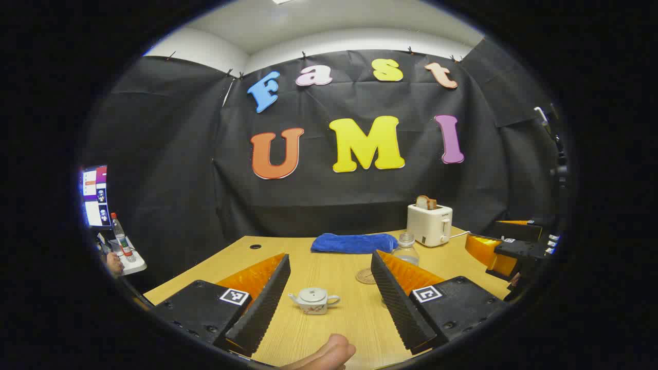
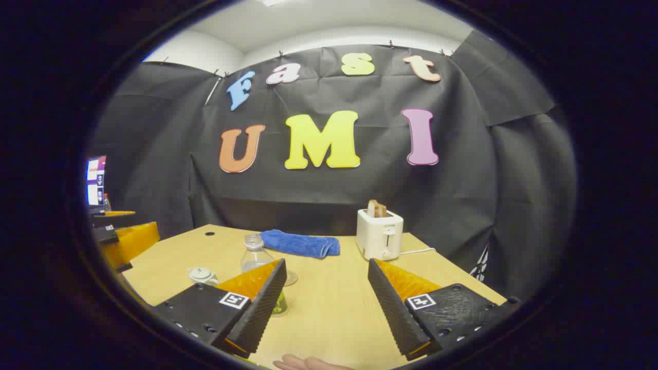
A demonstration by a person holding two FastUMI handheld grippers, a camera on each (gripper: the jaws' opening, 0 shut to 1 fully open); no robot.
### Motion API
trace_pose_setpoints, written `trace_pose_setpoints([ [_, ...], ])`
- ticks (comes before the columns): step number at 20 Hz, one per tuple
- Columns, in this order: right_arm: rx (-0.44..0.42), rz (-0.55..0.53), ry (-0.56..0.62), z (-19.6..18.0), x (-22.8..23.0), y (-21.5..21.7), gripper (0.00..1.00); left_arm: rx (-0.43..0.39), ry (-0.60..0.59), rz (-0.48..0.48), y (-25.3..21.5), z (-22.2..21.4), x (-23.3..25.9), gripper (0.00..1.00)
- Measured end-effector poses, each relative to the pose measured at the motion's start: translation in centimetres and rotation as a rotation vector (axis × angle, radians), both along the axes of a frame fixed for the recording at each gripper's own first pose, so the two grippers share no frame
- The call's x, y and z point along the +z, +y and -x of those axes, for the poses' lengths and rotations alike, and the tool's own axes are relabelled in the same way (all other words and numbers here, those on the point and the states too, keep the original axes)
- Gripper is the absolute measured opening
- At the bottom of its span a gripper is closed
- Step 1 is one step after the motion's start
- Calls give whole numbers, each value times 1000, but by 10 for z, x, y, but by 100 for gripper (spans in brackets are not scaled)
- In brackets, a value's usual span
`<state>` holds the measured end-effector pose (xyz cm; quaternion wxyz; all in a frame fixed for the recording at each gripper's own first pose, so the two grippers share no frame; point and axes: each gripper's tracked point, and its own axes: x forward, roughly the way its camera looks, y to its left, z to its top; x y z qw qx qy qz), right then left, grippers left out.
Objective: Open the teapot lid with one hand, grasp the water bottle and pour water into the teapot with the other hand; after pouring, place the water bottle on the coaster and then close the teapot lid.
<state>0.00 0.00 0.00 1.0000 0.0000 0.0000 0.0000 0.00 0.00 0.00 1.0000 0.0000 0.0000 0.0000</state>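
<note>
Pale wooden bench (image 1: 329, 329) carries a small white ceramic teapot (image 1: 314, 300), lid on, framed between the spread fingers of the left claw (image 1: 329, 303). The right claw (image 2: 324, 303), likewise released, hangs just right of the clear plastic water bottle (image 2: 255, 257). Nothing is grasped; judged next: pinching the lid knob.

In the left gripper view, the teapot (image 1: 314, 300) stands on the table (image 1: 329, 267) nearest the camera, with the coaster (image 1: 366, 276) behind it to the right and the water bottle (image 1: 406, 248) just beyond that. Farther back lie a folded towel (image 1: 353, 242) (left of the bottle) and a toaster (image 1: 429, 224) holding bread, at the far right by the wall.
</note>
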Motion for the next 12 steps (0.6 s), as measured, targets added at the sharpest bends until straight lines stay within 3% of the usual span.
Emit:
trace_pose_setpoints([
  [2, 29, -9, 22, 2, -3, 10, 95, -10, 14, 21, 7, -3, -2, 99],
  [6, 18, 39, 9, 6, 0, 8, 95, 58, 27, 18, 30, -8, -5, 99],
  [12, 10, 44, -6, 7, 2, 4, 95, 31, 16, -11, 19, -9, -6, 99],
])
